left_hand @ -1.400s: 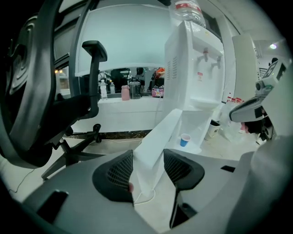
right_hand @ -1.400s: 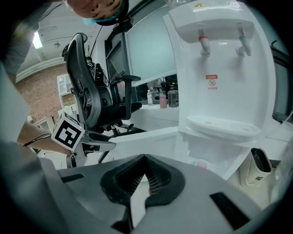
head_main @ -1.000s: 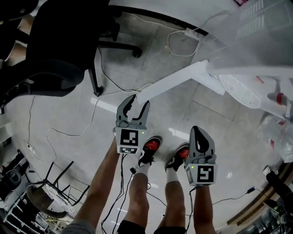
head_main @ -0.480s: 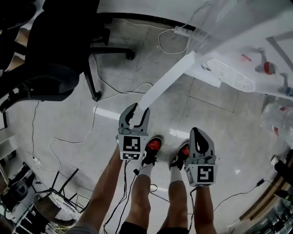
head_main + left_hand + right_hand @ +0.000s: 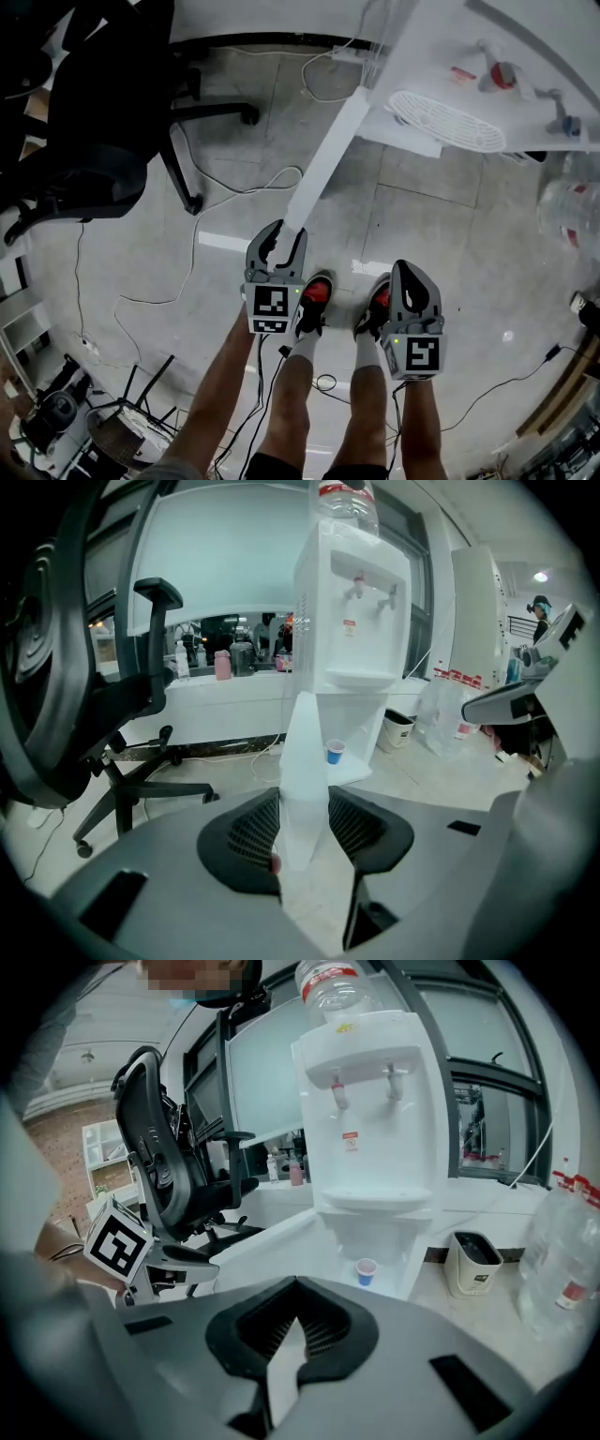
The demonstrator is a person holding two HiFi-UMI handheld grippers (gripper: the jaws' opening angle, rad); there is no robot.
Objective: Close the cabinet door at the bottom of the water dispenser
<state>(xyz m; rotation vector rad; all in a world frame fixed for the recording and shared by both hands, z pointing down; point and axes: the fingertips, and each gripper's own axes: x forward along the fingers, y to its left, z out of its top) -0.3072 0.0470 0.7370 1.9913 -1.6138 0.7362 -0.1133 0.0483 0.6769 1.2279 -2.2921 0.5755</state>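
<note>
Grey pads of my left gripper (image 5: 279, 236) have just been closing and pinch the free edge of the white cabinet door (image 5: 323, 159) between them. My right gripper (image 5: 409, 272) hangs just to its right, jaws together, empty. The door stands wide open, running away to the water dispenser (image 5: 352, 621) — a blue cup (image 5: 335, 752) sits in its open base. A black office chair (image 5: 94, 122) stands far left.

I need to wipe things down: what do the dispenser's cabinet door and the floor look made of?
The cabinet door: likely plastic, smooth white, slightly glossy, a thin flat panel.
The floor: probably polished stone or tile, grey, with joint lines and lamp reflections.
</note>
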